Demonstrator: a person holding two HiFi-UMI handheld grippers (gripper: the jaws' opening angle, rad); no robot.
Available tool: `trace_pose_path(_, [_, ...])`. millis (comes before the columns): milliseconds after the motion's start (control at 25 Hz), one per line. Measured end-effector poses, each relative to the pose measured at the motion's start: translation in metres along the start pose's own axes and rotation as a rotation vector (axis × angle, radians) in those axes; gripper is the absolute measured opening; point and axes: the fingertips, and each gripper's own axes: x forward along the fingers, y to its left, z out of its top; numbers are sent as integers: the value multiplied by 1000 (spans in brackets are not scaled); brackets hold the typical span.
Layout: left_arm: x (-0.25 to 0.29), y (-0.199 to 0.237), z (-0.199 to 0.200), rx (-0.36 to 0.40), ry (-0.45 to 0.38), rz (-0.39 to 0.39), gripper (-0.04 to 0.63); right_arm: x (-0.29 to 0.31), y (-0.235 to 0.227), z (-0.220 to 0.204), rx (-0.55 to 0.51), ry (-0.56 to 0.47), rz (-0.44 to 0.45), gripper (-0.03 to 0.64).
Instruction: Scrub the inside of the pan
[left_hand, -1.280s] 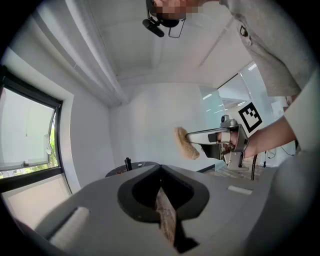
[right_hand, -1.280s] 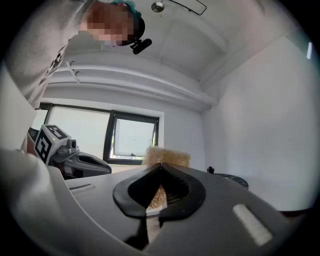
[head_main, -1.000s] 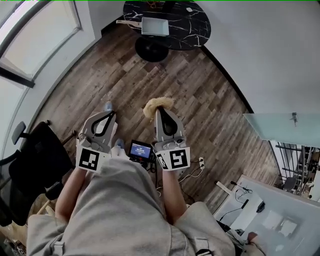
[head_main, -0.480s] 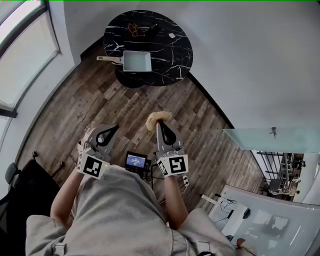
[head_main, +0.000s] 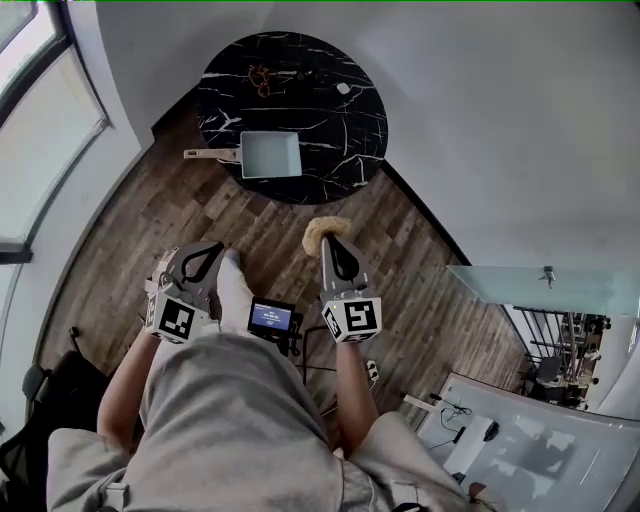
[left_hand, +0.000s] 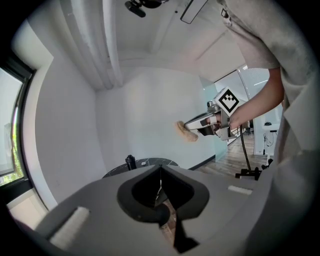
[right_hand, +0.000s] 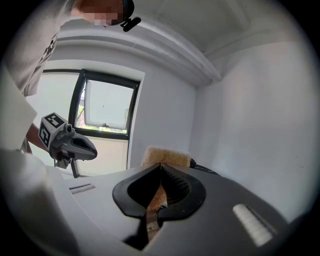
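A pale square pan (head_main: 270, 154) with a light handle pointing left sits on the round black marble table (head_main: 340, 130) ahead of me in the head view. My right gripper (head_main: 329, 238) is shut on a tan scrubbing sponge (head_main: 324, 230), which also shows past its jaws in the right gripper view as the sponge (right_hand: 166, 156). My left gripper (head_main: 216, 252) is shut with nothing in it. Both hang over the wooden floor, short of the table. The left gripper view shows the right gripper (left_hand: 192, 126) with the sponge (left_hand: 186, 132).
A small screen device (head_main: 271, 318) hangs at my waist between the arms. Small items (head_main: 263, 75) lie at the table's far side. A glass panel (head_main: 540, 285) and a white desk (head_main: 530, 440) stand at the right, a window (head_main: 40, 140) at the left.
The table and pan have come nearer and lower in the head view as I walk toward them. Both grippers keep their grip and their place before my body.
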Motion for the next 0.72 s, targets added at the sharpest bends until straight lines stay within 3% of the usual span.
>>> trace_pose_path(240, [67,55,-27,30,104,0,3,100,-53,-39,-94,128,92,21])
trace_pose_path(400, [126,89,-55,101,215,-19,21,179,-91,-82,-194,239,182,21])
trace_pose_path(560, [169,118,-101,189,356,-65,31,253,-112,-139,-360,379,344,21])
trace_pose_path(720, [195,145,-140,185,476,-77,58,297,-118,-185,-545,514,561,21])
